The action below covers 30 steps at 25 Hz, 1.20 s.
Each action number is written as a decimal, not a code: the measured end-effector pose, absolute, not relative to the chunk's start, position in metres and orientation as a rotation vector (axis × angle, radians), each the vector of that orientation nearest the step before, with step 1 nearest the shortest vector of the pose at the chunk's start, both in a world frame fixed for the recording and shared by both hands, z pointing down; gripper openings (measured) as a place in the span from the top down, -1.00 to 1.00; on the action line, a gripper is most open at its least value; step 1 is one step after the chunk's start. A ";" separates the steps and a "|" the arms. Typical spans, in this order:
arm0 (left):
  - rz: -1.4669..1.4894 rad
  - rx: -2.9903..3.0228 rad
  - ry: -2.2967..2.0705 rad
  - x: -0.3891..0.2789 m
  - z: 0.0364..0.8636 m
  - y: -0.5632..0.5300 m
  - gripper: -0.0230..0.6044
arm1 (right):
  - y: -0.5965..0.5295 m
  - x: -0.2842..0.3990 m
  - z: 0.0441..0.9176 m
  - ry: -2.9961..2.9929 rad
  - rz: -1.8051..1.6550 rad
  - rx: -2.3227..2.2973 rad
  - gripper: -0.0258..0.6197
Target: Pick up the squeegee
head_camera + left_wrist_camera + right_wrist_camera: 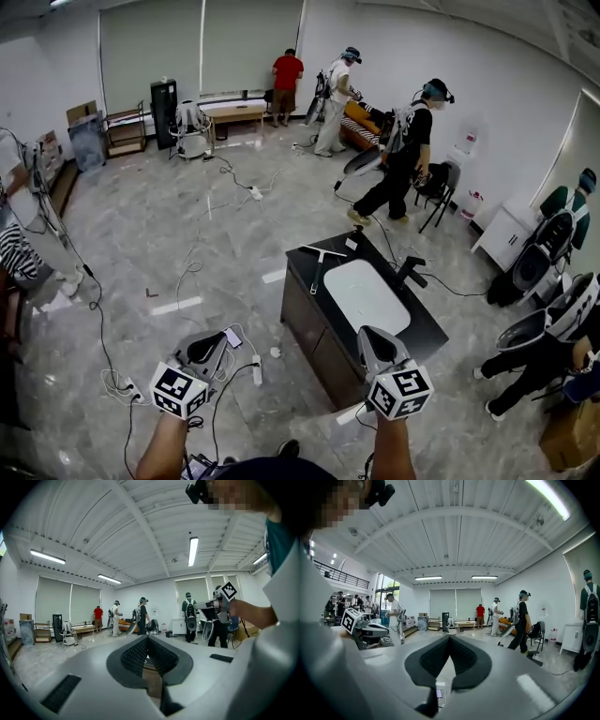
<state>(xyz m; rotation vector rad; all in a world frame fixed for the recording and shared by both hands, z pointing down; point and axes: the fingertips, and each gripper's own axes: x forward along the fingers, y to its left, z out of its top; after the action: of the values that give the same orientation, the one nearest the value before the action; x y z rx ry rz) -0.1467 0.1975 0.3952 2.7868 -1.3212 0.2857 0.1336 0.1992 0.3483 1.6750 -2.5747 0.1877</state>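
The place is a large, bare hall set up as a recording lab. A polished stone-look floor (187,225) is crossed by loose cables (194,267). Tall roller blinds (202,42) cover the far windows, and strip lights (192,550) hang under a ribbed white ceiling (454,527). A dark sink cabinet (305,323) stands free in mid-room, like a mock-up. Several people (405,150) move about wearing headsets and backpack rigs.
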 end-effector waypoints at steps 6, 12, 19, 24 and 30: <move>0.306 2.760 -1.362 -0.117 0.399 0.183 0.91 | 0.174 0.167 0.351 -2.606 0.200 1.644 0.89; 0.333 2.757 -1.364 -0.095 0.402 0.170 0.91 | 0.160 0.195 0.360 -2.601 0.228 1.652 0.89; 0.349 2.770 -1.285 -0.069 0.424 0.115 0.91 | 0.127 0.223 0.385 -2.548 0.281 1.714 0.89; 0.322 2.823 -1.149 -0.043 0.432 0.055 0.91 | 0.098 0.245 0.389 -2.448 0.285 1.830 0.89; 0.299 2.884 -1.041 -0.035 0.425 -0.018 0.91 | 0.054 0.244 0.387 -2.385 0.290 1.925 0.89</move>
<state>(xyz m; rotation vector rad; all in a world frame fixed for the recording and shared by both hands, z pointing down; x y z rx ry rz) -0.0353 -0.0178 0.4249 2.8840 -1.0415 0.2990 0.2444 0.0536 0.3871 1.9252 -2.3847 0.2902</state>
